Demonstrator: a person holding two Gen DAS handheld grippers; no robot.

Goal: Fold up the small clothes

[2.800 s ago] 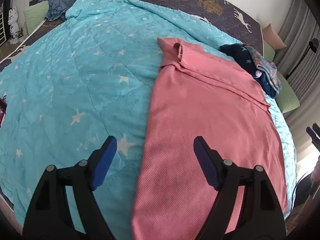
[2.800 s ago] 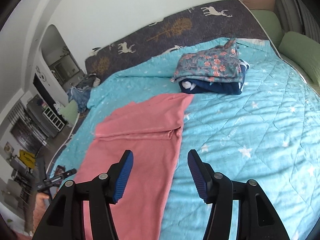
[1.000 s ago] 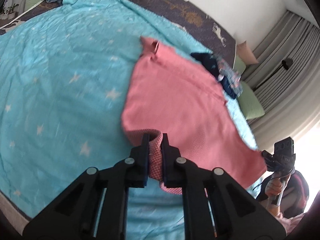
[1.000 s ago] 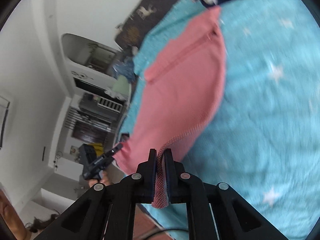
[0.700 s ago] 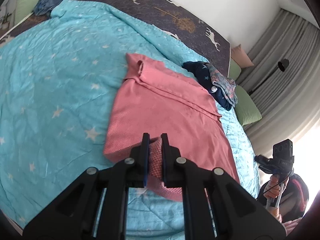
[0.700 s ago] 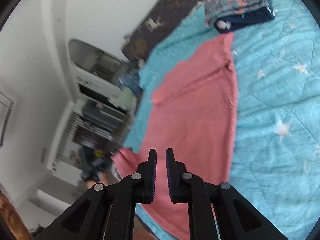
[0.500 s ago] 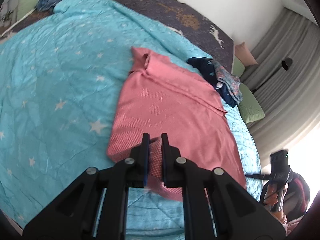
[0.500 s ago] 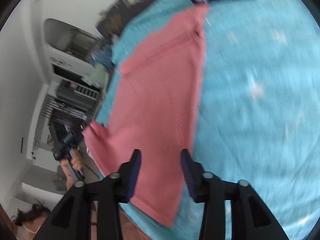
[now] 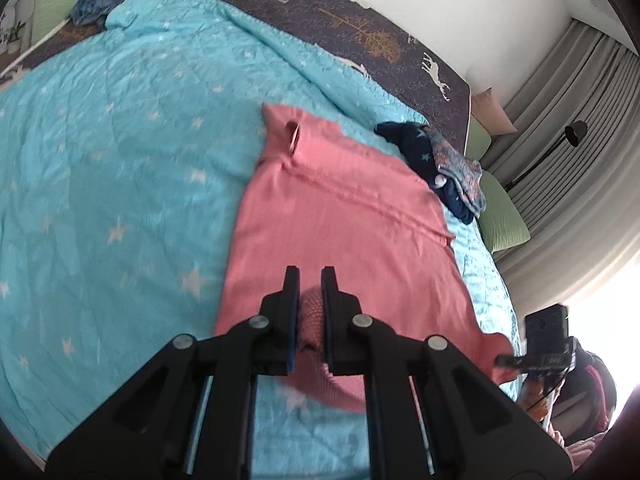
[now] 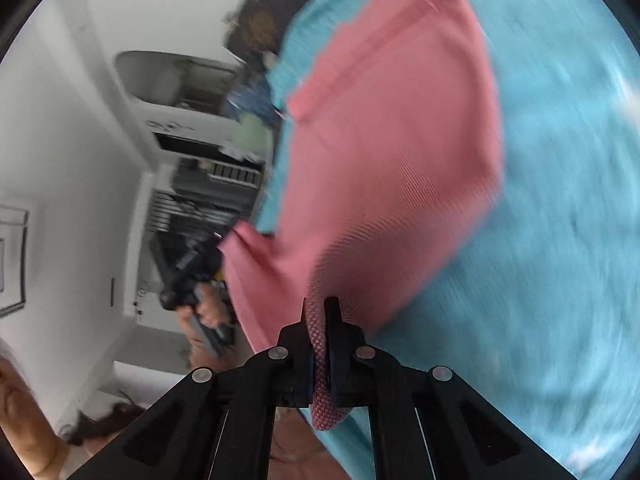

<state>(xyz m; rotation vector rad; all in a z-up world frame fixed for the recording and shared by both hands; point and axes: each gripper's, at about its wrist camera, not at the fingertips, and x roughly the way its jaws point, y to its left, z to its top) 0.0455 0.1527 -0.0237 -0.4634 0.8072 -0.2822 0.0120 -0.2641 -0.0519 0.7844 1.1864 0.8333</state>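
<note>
The left gripper (image 9: pixel 311 292) is pinching a near corner of the pink garment (image 9: pixel 344 232). The right gripper (image 10: pixel 320 320) is clamped on the opposite near corner, with fabric bunched between its pads. Ahead of both grippers, the garment lies spread on the turquoise star quilt (image 9: pixel 120 184) of the bed. Folded clothes (image 9: pixel 444 168) sit beyond the garment's far right edge.

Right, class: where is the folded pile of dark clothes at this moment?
In the left wrist view the pile lies on the blue quilt, upper right, just beyond the pink garment's far corner and beside a green pillow.
</note>
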